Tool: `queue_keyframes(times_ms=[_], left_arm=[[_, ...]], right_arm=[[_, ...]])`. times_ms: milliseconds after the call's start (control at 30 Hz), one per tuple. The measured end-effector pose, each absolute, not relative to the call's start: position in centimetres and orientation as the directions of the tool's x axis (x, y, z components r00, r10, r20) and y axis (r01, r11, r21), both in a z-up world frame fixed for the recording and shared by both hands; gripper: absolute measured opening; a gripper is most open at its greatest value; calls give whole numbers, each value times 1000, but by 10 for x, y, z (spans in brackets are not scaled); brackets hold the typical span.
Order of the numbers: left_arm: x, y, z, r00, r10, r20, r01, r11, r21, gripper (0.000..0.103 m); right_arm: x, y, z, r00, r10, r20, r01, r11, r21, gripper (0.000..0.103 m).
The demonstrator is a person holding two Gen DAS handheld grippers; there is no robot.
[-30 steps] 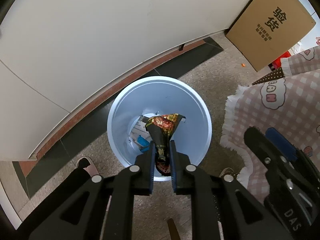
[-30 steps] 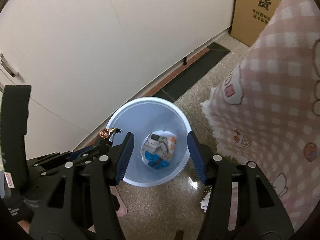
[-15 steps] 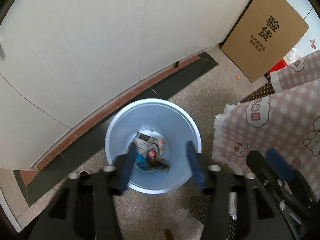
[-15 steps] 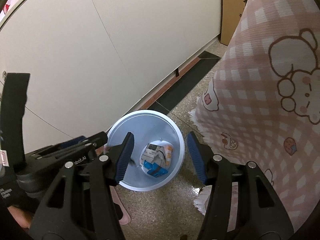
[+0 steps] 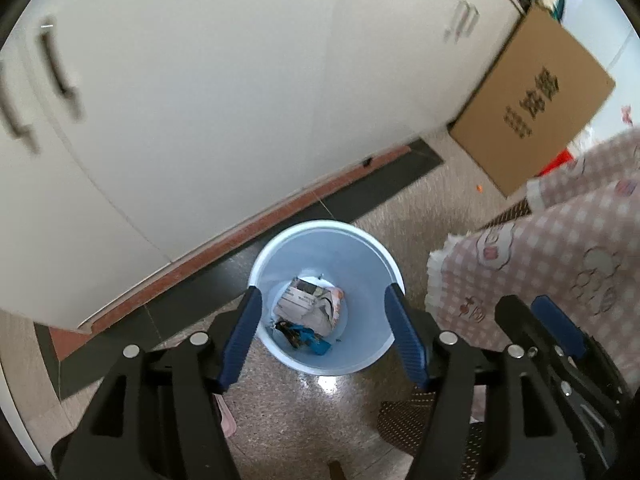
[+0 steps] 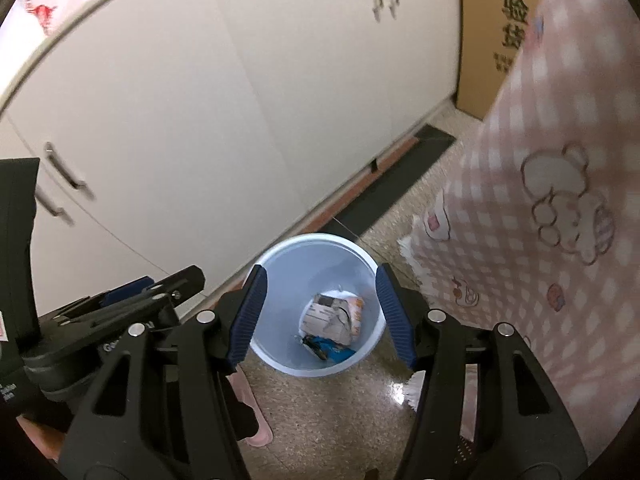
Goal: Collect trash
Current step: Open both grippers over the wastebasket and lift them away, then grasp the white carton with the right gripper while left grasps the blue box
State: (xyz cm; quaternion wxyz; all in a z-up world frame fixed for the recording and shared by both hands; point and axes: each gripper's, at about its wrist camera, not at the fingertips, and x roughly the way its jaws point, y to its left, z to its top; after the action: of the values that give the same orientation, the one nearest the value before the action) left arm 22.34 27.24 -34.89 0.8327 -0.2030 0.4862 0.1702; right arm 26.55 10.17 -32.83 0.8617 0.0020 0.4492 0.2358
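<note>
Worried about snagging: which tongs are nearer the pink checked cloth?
Right. Right tongs hang just beside the pink checked cloth. Left tongs, jaws opening and empty, sit farther off above the blue bin, with the right tongs between them and the cloth.

Smooth plastic bin (image 5: 362, 254), crumpled paper wrapper (image 5: 310, 306), glossy speckled floor (image 5: 320, 412)

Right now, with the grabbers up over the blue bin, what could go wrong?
1. The left gripper and right gripper hang close together, so they might bump.
2. The pink checked tablecloth drapes right beside the right gripper; a finger could snag its fringe.
3. The light blue bin stands free on the floor and looks light, so a knock could tip out the wrappers.
</note>
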Motion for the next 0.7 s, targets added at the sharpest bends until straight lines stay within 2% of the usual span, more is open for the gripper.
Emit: queue_keyframes(times_ms=[100,233,400,533,700], left_arm=[[196,278,-315,530,110,-841,-522,824,-221,66],[166,275,-267,584,212,-783,-565,799,-204,67],[133,260,-205,688,267,-675,-570,774,-275,67],[133,227,-166,758,227,-612,-489,819,-301,72],[156,164,-134,812,65,-580,-305,895,-326,73]], right_arm=[[248,106,-296,532,426,-732,-443,876,188,56],[223,106,-253,574,474,-668,-493,851,180,56],[191,84,-190,647,510,-567,-501,845,188,58],[178,37,-143,713,497,-495,-451,865,218,64],[171,-42,-105,780,442,-443,-342,894,289,72]])
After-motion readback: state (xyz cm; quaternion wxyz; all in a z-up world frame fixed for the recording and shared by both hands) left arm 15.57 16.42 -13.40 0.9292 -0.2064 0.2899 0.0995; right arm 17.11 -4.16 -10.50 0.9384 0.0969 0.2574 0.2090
